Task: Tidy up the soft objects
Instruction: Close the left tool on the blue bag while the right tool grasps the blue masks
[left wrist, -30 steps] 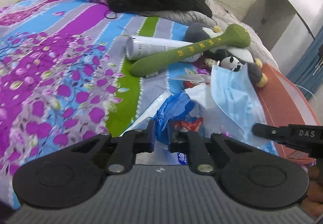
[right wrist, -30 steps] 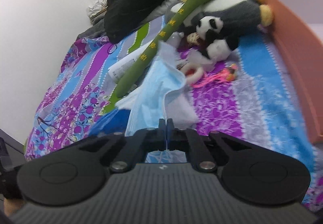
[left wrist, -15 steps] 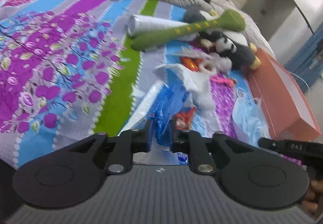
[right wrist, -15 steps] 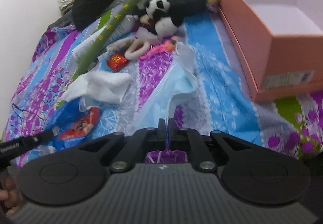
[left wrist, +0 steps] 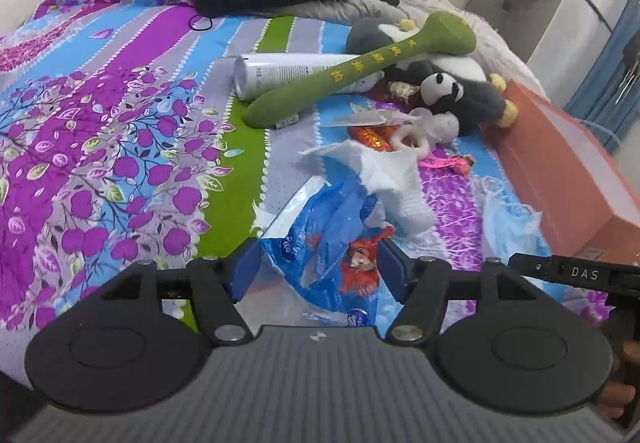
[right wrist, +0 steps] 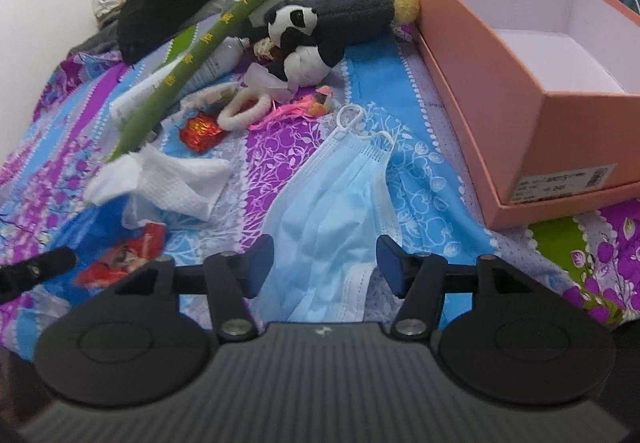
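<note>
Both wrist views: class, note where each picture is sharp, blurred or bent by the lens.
Left wrist view: sharp at the long green plush stick, and the orange cardboard box bows at the edge. Right wrist view: softer throughout, the pale blue face mask slightly blurred, and the wall is washed out.

On bed: mask left of box, tissue left of mask, panda toy behind, plastic bag nearest, before tissue.
</note>
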{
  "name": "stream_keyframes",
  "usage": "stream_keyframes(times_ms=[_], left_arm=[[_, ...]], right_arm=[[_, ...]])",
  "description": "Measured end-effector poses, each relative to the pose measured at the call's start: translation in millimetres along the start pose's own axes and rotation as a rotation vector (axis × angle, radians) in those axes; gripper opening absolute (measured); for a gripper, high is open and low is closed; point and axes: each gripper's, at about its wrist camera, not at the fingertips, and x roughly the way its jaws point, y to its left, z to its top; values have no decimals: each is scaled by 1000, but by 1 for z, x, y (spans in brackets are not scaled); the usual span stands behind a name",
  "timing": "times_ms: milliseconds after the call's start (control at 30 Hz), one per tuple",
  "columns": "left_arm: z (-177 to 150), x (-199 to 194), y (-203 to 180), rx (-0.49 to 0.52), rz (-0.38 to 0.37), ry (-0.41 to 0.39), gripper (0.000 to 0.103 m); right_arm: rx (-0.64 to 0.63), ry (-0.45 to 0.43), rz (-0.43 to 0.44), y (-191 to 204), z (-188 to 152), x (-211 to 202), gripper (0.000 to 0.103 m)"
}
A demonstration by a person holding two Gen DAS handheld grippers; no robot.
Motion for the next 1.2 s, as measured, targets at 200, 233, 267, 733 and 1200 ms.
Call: stream_keyframes(times_ms=[200, 233, 267, 733, 1200], left_arm=[[5, 22, -6, 43, 23, -6, 69], [5, 26, -6, 46, 27, -2, 69], [5, 30, -6, 46, 28, -1, 69], [4, 40, 4, -51, 44, 3, 20], [15, -52, 3, -117, 95, -102, 19]], right_arm=[[-42, 22, -40, 4, -6, 27, 59], [-52, 19, -43, 4, -7, 30, 60], [-68, 10, -44, 6, -8, 31, 61], [-229, -9, 3, 25, -14, 28, 10], [-157, -79, 104, 23, 2, -39, 9]])
